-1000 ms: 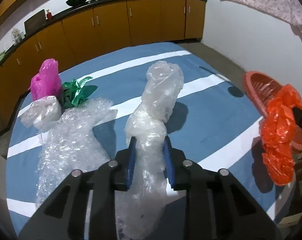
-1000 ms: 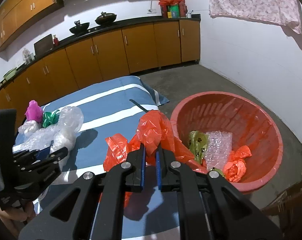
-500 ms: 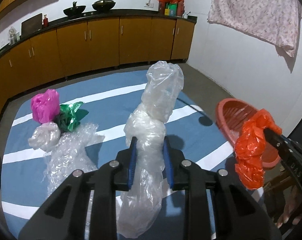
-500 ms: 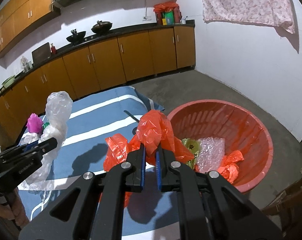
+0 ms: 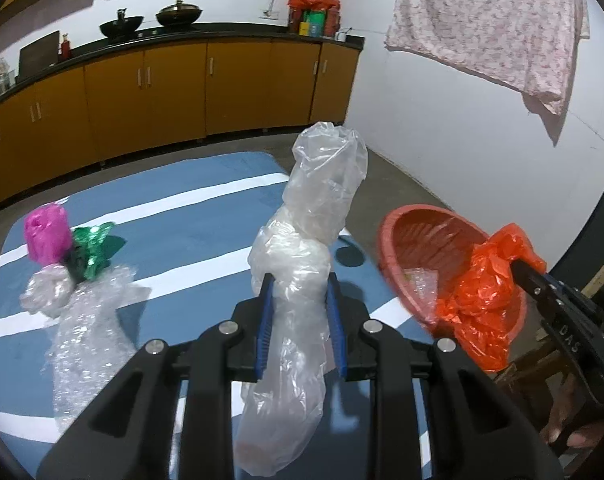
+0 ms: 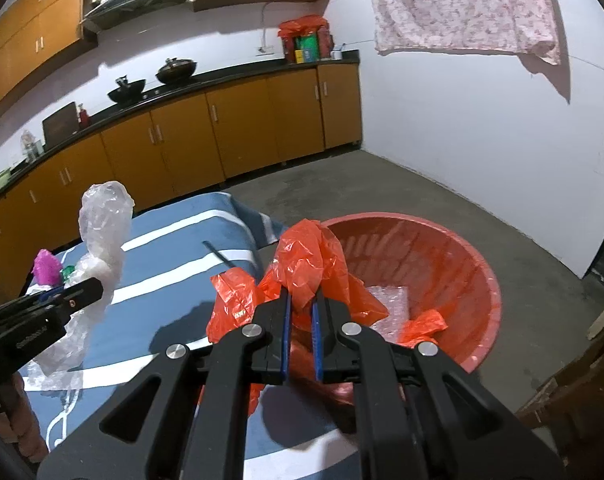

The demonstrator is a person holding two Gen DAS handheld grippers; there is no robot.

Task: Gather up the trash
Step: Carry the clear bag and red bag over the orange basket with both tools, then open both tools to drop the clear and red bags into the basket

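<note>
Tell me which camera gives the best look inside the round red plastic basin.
The right wrist view. It looks down into the round red plastic basin, showing bubble wrap and an orange plastic scrap inside. The left wrist view shows the basin obliquely, partly hidden behind the orange plastic bag.

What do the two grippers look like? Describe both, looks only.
The left gripper and right gripper match: matte black angular frames, blue ribbed pads inside the fingers, round silver bolts on the linkages. Small pale lettering marks each body's side. No cables or sleeves visible.
</note>
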